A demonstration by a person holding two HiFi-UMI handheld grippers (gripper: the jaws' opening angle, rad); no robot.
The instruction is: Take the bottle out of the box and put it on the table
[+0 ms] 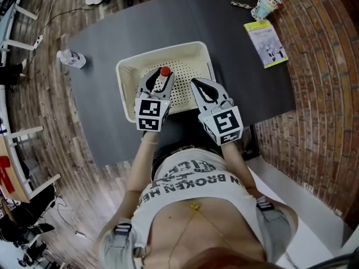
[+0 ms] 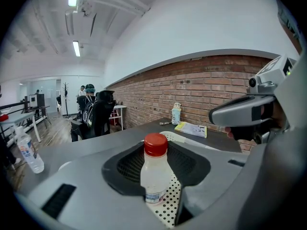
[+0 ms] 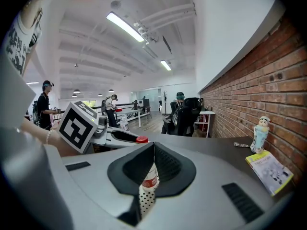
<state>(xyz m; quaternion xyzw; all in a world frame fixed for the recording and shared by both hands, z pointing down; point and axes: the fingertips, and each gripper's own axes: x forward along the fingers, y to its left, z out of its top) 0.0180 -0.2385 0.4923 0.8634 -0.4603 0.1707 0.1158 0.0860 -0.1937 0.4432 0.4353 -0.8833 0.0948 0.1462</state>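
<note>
Dark counter [image 1: 247, 83], box [image 1: 126, 74] on it. Bottle [image 1: 165, 72] upright inside box, between left gripper [image 1: 161, 78] jaws: spread, gaps both sides, nothing gripped. Right gripper [image 1: 197, 84] jaws closed, empty. Risk: off-centre squeeze tips bottle; loose hold lets it slip mid-lift.

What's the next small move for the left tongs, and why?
Probably close the left tongs on the bottle: it stands upright between them in the white box, with a gap showing on one side, so it looks ungripped.
</note>
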